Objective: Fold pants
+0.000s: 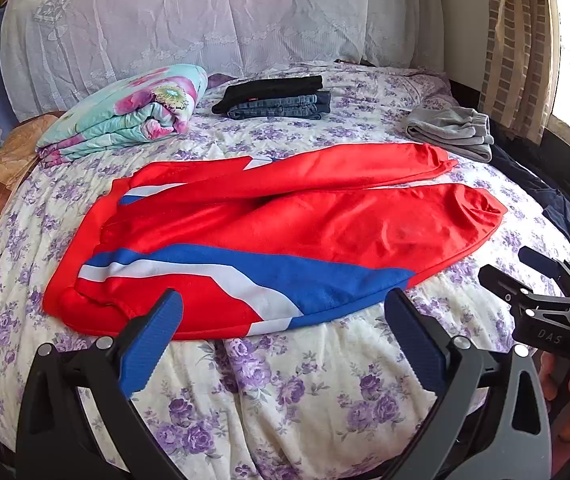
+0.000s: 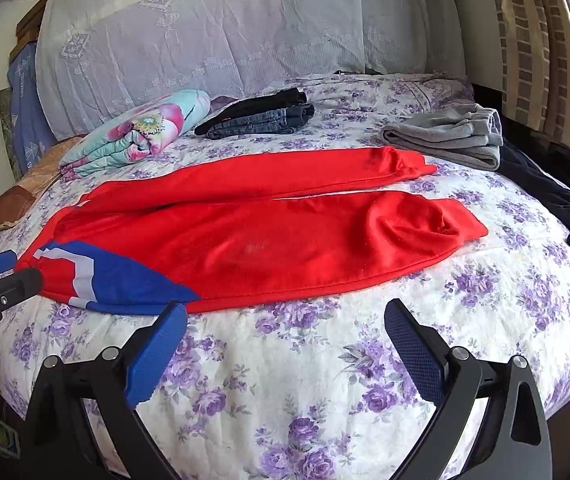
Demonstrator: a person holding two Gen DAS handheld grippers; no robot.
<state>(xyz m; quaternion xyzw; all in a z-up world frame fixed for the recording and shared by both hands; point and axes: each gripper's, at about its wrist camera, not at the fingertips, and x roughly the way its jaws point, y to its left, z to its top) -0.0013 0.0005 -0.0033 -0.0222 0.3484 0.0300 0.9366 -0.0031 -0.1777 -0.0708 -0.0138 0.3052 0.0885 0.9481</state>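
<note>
Red pants [image 1: 285, 220] with blue and white stripes lie spread flat on the floral bedspread [image 1: 285, 400], waist to the left, both legs running to the right. They also show in the right wrist view [image 2: 265, 236]. My left gripper [image 1: 285, 312] is open and empty, hovering just in front of the near waist edge. My right gripper [image 2: 285, 324] is open and empty, just short of the near leg's front edge. The right gripper also shows at the right edge of the left wrist view [image 1: 541, 280]; the left gripper shows at the left edge of the right wrist view [image 2: 1, 276].
A folded floral quilt [image 1: 133, 112] lies at back left. Folded dark pants and jeans [image 1: 277, 98] sit at the back middle. Folded grey pants [image 1: 453, 132] and a dark garment [image 1: 557, 208] lie at the right. A lace-covered headboard [image 1: 205, 20] stands behind.
</note>
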